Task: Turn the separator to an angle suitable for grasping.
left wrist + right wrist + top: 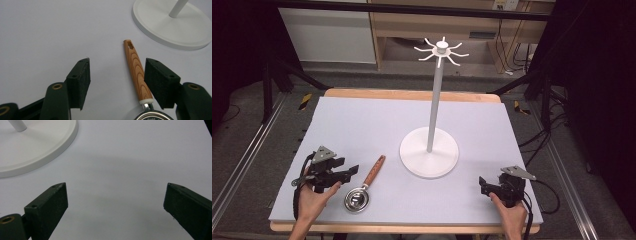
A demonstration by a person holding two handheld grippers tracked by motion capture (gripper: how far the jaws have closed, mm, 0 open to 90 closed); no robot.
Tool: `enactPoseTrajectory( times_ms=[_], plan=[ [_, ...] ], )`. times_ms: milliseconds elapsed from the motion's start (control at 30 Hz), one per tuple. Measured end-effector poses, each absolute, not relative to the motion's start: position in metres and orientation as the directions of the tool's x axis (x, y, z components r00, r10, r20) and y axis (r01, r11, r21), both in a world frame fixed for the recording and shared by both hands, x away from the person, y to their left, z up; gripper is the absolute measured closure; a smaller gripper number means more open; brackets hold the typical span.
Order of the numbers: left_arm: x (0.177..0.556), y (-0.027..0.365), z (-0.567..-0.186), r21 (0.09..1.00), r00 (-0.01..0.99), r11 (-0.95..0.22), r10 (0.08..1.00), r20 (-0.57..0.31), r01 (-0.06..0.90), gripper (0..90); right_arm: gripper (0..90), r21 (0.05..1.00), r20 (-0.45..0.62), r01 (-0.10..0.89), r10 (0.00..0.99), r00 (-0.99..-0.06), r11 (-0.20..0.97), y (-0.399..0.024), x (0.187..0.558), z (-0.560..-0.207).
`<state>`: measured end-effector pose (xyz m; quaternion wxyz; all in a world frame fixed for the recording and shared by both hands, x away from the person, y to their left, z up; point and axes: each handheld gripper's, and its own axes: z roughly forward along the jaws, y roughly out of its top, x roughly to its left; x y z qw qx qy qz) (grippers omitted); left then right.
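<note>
I see the strainer point(362, 189) near the tabletop's point(362, 120) front-left corner, the hook stand point(430, 150) right of it, mid-table.

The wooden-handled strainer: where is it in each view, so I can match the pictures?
High view: the wooden-handled strainer lies front left on the mat, handle angled toward the white stand base, beside the left claw.
Left gripper view: its handle runs between the open jaws, close to the right-hand one, bowl at the bottom edge.
Right gripper view: I can't find it here.
Shared landmark: the white stand base.
</note>
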<state>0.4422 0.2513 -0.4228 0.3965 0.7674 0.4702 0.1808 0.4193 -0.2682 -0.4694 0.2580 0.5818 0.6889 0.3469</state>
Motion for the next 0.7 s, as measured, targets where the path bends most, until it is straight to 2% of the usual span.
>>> enactPoseTrajectory(
  times_ms=[700],
  plan=[
    [0.454, 0.215, -0.432, 0.716, 0.552, -0.348, 0.832, -0.062, 0.605, 41.9, 6.3, 0.776, 0.057, 0.626, 0.981, -0.184, 0.072, -0.269, 0.419, -0.469]
  ],
)
